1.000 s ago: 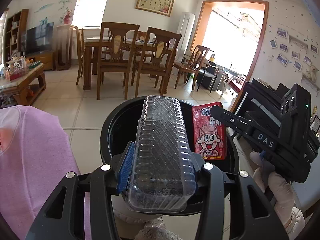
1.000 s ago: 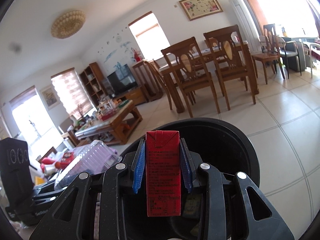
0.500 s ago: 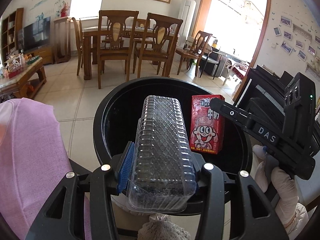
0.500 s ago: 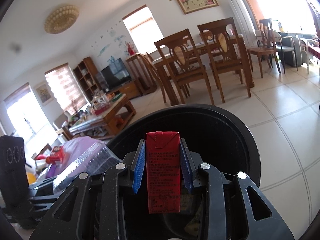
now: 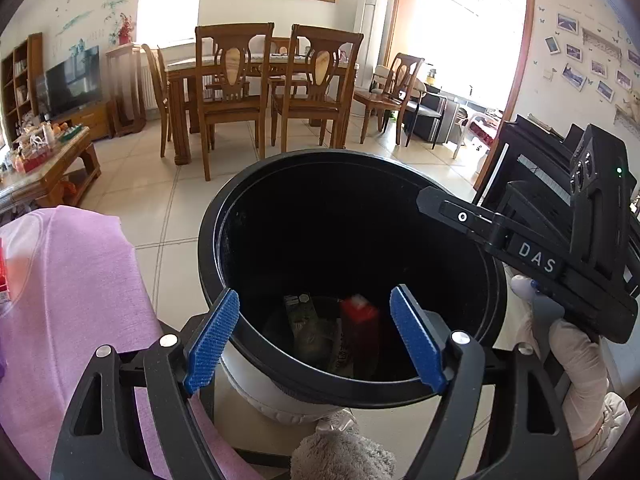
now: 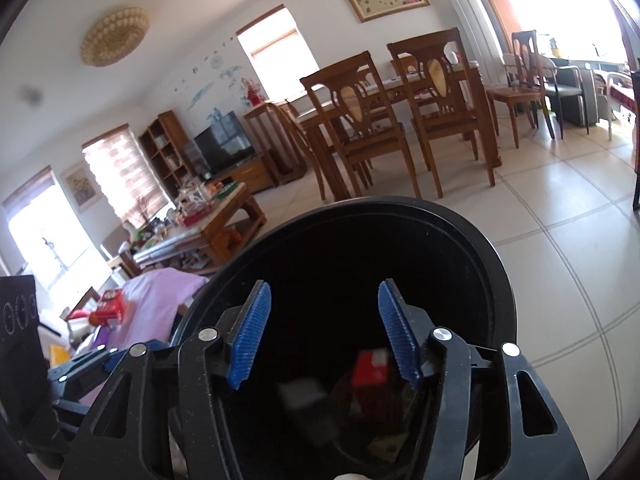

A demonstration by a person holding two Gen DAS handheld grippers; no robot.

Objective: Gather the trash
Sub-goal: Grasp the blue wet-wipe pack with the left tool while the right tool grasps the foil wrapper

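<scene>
Trash bin (image 5: pixel 224 240): round, black, glossy inner wall, wide rolled rim; a pale outer shell is seen under the rim on the near side; it stands on the tiled floor (image 5: pixel 132 184) beside a pink cloth (image 5: pixel 80 280)
Red carton (image 5: pixel 360 320): seen inside the bin near the bottom, blurred, red body with a pale patch at its upper end; also seen from the right wrist view (image 6: pixel 370 368)
Other contents: a dark printed wrapper (image 5: pixel 300 316) is noted beside the carton on the bin floor; a pale blurred item (image 6: pixel 298 396) is seen left of the carton, identity cannot be told
Left gripper (image 5: pixel 316 332): held over the near rim of the bin, blue pads (image 5: pixel 212 332) spread wide, nothing between them
Right gripper (image 6: pixel 324 332): held above the bin mouth, blue pads (image 6: pixel 250 332) parted wide, nothing gripped
Surroundings: wooden dining chairs (image 5: pixel 232 92) are set well behind the bin
</scene>
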